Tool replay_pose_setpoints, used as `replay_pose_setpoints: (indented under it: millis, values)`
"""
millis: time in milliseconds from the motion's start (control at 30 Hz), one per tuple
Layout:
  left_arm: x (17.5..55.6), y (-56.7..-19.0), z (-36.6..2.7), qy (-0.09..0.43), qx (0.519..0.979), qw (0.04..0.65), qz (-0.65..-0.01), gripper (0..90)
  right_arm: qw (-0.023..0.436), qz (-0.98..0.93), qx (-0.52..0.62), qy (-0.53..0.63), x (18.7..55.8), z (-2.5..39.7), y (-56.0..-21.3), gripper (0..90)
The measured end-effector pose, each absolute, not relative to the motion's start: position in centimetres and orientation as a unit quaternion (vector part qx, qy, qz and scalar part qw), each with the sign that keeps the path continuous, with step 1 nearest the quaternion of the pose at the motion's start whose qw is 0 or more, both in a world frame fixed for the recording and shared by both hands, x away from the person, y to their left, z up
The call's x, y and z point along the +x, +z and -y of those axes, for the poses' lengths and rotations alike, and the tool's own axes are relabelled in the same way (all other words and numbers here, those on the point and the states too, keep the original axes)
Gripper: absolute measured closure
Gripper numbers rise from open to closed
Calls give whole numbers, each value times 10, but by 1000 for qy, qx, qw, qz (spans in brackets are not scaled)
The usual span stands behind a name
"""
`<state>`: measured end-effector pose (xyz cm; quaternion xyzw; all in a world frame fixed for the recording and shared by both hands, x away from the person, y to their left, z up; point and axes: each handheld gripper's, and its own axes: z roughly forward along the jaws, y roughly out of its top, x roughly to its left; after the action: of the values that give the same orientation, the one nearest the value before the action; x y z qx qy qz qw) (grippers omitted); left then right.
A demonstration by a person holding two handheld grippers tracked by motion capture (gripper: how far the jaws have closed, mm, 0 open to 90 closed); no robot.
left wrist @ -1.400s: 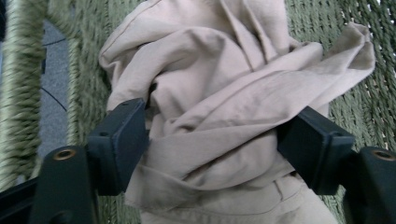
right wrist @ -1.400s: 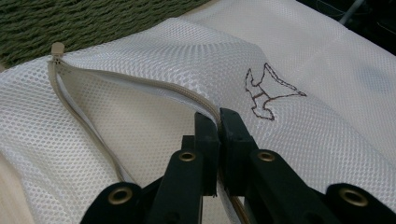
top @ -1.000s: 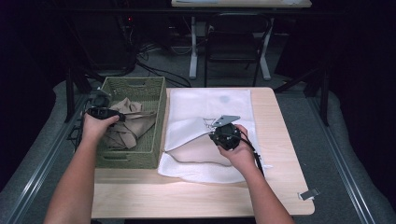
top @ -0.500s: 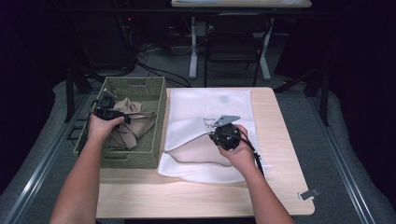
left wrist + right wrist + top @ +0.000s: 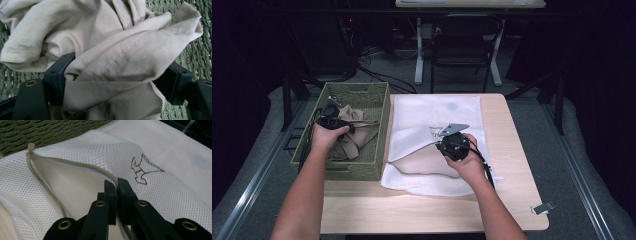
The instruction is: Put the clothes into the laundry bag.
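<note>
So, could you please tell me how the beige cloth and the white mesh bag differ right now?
The beige cloth is opaque and crumpled in the green basket; the white mesh bag is see-through netting spread on the table. The bag has a zipper; the cloth shows a stitched hem. Each is clamped by a gripper.

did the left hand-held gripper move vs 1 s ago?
Yes. In the high view the left hand-held gripper has lifted slightly toward the far end of the green basket, with the beige cloth clamped. The right hand-held gripper stays on the mesh bag.
</note>
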<state>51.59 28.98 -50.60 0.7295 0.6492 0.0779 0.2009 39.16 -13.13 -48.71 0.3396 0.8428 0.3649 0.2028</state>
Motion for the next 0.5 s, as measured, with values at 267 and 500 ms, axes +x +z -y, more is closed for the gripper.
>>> replay_pose_setpoints:
  millis: [267, 500]
  values:
    - [517, -511, -288, 86, 727, 196, -652, 186, 203, -843, 339, 365, 392, 131, -487, 869]
    - [518, -515, -293, 83, 715, 198, -665, 158, 203, -843, 339, 365, 391, 131, -487, 869]
